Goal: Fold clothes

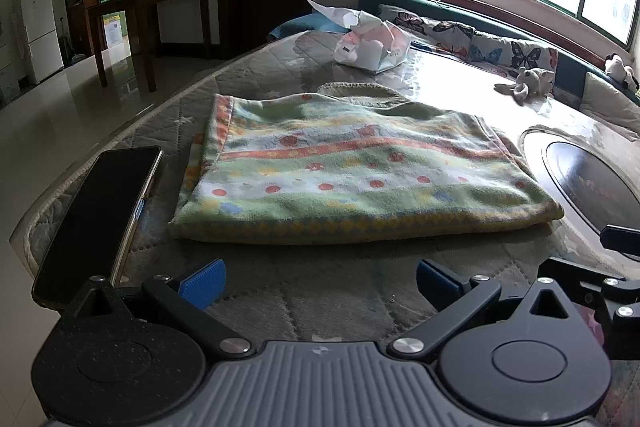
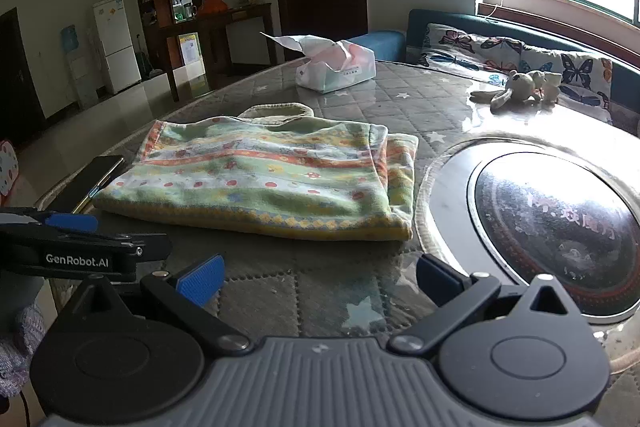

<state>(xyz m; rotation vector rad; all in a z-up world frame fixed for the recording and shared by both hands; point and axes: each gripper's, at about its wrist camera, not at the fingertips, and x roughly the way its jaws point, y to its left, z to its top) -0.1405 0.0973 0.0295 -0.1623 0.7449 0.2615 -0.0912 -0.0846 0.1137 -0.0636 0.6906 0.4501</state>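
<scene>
A folded garment (image 1: 340, 167) with green, orange and yellow patterned stripes lies flat on the quilted table cover (image 1: 304, 291); it also shows in the right wrist view (image 2: 264, 179). My left gripper (image 1: 320, 285) is open and empty, just short of the garment's near edge. My right gripper (image 2: 320, 281) is open and empty, also short of the near edge, to the right of the left gripper (image 2: 72, 223), whose body shows at the left of the right wrist view.
A black phone (image 1: 100, 219) lies left of the garment. A round dark turntable (image 2: 560, 227) is set in the table at the right. A tissue pack (image 2: 336, 67) and a plush toy (image 2: 520, 87) sit farther back. A butterfly cushion (image 2: 520, 59) lines the sofa.
</scene>
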